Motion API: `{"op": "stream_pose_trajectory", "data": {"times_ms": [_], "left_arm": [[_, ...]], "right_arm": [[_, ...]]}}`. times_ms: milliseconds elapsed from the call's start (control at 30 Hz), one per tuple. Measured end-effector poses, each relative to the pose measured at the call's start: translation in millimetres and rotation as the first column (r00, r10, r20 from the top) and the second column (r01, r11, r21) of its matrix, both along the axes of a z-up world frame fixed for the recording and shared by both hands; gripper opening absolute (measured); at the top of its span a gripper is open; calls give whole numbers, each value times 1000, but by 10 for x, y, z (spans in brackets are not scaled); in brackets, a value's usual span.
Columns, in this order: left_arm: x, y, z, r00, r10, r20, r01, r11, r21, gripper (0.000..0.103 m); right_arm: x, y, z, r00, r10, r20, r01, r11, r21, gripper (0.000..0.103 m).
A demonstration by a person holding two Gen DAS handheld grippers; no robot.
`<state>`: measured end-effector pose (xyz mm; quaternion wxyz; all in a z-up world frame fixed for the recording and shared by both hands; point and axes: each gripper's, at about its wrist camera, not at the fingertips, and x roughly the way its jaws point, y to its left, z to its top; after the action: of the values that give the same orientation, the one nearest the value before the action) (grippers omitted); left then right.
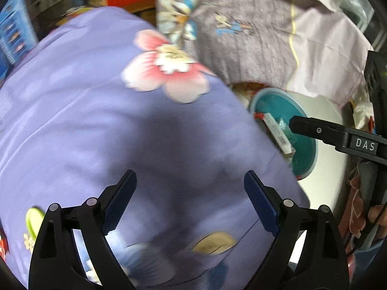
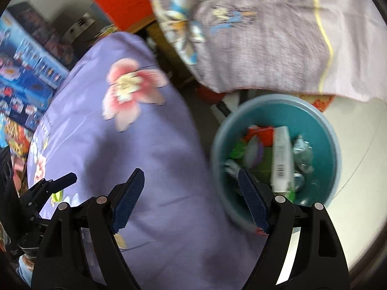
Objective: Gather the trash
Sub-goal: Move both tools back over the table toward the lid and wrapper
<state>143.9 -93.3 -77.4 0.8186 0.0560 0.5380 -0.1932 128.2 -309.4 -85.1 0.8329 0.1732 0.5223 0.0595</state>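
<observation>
Left wrist view: one lilac bedcover (image 1: 101, 125) printed with flowers fills the frame from 12 o'clock round to 9 o'clock; one pink-and-white blossom shows sharply on it, other prints near the bottom edge are smeared; one grey-mauve quilt (image 1: 254, 36) hangs at 1 o'clock; one teal bin (image 1: 303, 149) sits at 3 o'clock on a pale floor (image 1: 329, 169), half hidden behind the bedcover; one white carton (image 1: 278, 133) lies inside it, the rest of its contents blurred; boxes at 10 o'clock are too smeared to count; the left gripper (image 1: 189, 200) stands with its two blue pads (image 1: 121, 200) spread wide, nothing between them, above the bedcover; one finger of the right gripper (image 1: 312, 128) reaches in from 3 o'clock over the bin, its mate cut off.

Right wrist view: the same bedcover (image 2: 145, 157) lies from 9 o'clock to 6 o'clock; the quilt (image 2: 266, 36) at 1 o'clock; the bin (image 2: 314, 120) at 4 o'clock, whole but for its near rim behind a finger; inside, one white carton (image 2: 281, 157), one crumpled clear wrapper (image 2: 302, 154), and red and green scraps too blurred to count; stacked blue boxes (image 2: 26, 82) at 9 o'clock, number unclear; the right gripper (image 2: 191, 200) has its jaws spread wide and empty, one pad over the bedcover, the other before the bin's edge; part of the left gripper (image 2: 55, 183) shows at 8 o'clock, mostly cut off.
</observation>
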Motion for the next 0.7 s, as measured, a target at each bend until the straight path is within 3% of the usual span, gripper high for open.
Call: {"op": "stream_pose_trajectory", "data": {"times_ms": [400, 600, 700], "left_arm": [[-304, 1500, 79, 976, 218, 28, -217, 976, -36, 91], [-529, 2395, 58, 932, 361, 22, -359, 932, -52, 91], [-682, 2850, 91, 894, 447, 38, -445, 894, -58, 91]], "right_arm": [[17, 1674, 160, 966, 257, -17, -257, 966, -33, 77], [46, 2478, 120, 927, 373, -45, -375, 926, -42, 77], [52, 2850, 75, 903, 425, -61, -428, 903, -40, 77]]}}
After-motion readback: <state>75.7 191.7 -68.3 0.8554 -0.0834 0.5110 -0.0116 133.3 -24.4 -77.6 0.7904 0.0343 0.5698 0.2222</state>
